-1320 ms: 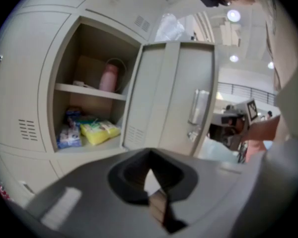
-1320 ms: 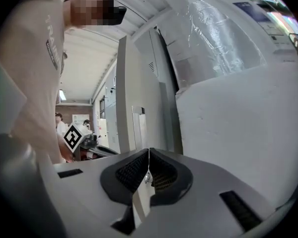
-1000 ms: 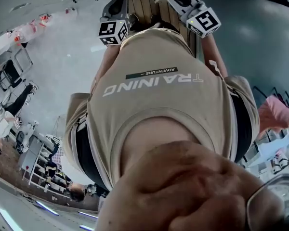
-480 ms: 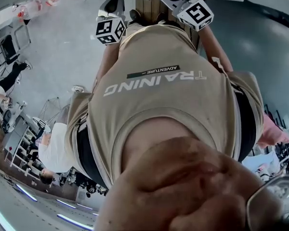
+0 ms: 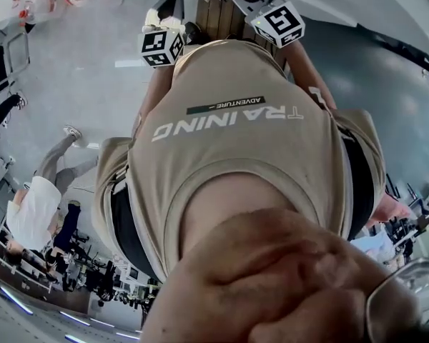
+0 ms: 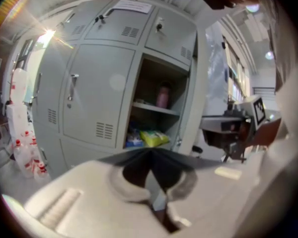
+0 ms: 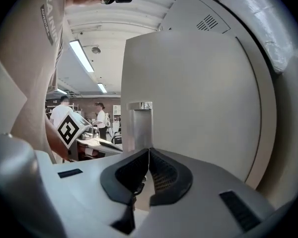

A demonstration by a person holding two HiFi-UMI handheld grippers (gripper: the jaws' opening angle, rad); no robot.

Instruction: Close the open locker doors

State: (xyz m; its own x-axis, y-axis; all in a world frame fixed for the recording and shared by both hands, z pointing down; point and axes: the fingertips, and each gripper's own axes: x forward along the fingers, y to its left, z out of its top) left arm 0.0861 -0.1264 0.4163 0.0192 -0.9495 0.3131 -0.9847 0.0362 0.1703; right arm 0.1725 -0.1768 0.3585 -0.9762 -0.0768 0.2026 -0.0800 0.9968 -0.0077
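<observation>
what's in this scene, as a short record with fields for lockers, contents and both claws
open locker: one compartment with no door across it
contents: pink bottle on the shelf; yellow-green packet below
neighbour: closed door to its left
left claw: shut, empty, pointing at the open locker
right claw: shut, empty, facing a grey door panel near its metal handle
task state: open locker not yet closed

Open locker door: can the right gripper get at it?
Probably yes: the right gripper, jaws together, faces the open locker door, its handle just ahead, with nothing between.
</observation>
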